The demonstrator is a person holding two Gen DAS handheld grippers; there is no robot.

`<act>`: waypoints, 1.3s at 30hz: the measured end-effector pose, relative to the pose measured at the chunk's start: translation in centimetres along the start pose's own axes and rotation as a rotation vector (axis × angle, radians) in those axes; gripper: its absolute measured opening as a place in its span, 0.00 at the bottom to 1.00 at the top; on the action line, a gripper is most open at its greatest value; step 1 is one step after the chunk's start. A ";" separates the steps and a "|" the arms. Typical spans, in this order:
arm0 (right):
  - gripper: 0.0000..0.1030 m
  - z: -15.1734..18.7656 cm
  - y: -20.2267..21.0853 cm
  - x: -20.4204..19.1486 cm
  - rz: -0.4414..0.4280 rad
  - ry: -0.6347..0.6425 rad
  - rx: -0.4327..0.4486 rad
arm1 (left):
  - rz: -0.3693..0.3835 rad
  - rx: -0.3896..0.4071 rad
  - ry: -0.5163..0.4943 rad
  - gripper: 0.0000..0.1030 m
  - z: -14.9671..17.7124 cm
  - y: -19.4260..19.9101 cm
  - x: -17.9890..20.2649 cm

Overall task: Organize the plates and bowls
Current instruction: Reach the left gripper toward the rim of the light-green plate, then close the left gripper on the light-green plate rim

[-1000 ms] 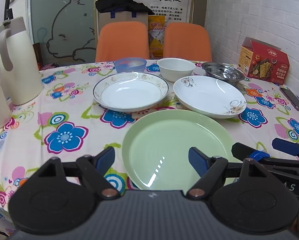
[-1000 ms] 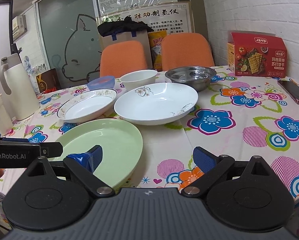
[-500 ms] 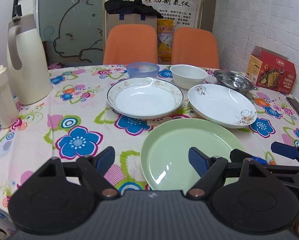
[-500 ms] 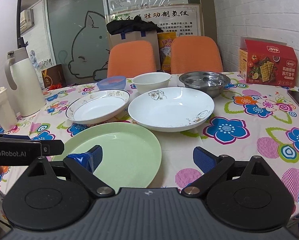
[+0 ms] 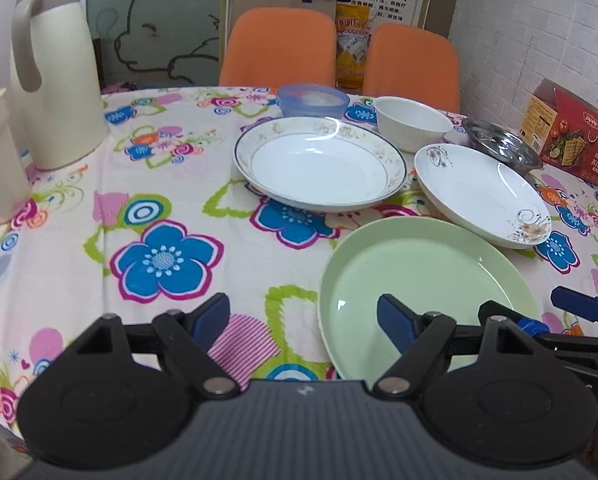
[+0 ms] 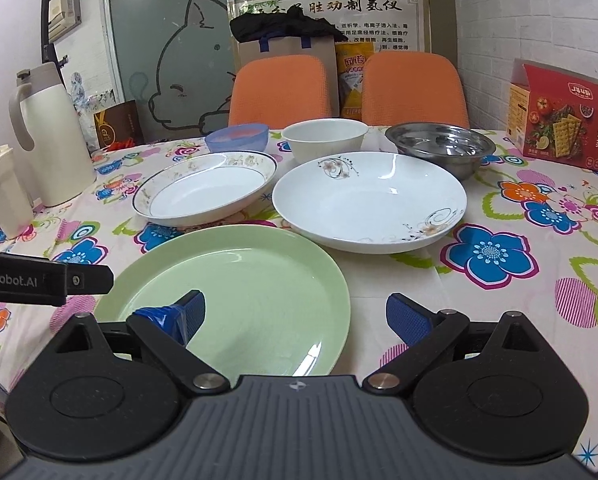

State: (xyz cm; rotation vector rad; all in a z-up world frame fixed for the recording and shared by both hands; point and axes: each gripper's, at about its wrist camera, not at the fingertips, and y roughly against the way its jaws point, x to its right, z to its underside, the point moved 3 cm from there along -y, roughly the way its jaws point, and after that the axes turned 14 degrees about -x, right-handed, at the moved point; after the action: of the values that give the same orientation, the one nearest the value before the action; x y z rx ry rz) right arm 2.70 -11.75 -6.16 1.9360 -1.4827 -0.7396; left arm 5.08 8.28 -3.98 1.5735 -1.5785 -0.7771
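Here, left tongs (image 5: 303,316) angled downward, wide apart, above green plate (image 5: 423,276)

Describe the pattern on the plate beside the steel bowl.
White plate with grey-brown floral scrolls at two rim spots; clearest in the right wrist view.

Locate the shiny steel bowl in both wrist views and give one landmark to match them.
Left wrist: the shiny steel bowl is at upper right, partly behind the white swirl-patterned plate.
Right wrist: the bowl is at upper centre-right, behind that plate.
Shared landmark: the red cracker box, to the bowl's right in both.
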 end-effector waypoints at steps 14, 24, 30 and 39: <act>0.84 0.2 -2.5 -0.7 0.023 0.053 -0.060 | 0.023 -0.028 -0.086 0.78 -0.4 -3.1 2.2; 0.85 -0.2 -2.7 -0.9 0.031 0.051 -0.051 | 0.019 -0.027 -0.089 0.65 -0.7 -3.3 2.3; 0.85 0.3 -2.8 -1.0 0.020 0.064 -0.012 | 0.012 0.004 -0.091 0.43 -0.1 -3.0 3.2; 0.80 1.0 -2.3 -2.0 0.008 0.063 0.020 | 0.006 0.012 -0.066 0.31 0.5 -2.2 2.7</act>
State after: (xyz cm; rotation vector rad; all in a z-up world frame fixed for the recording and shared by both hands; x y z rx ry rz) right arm 2.96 -9.48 -8.37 1.9493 -1.4643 -0.6570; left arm 5.93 5.40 -5.81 1.5654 -1.6371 -0.8257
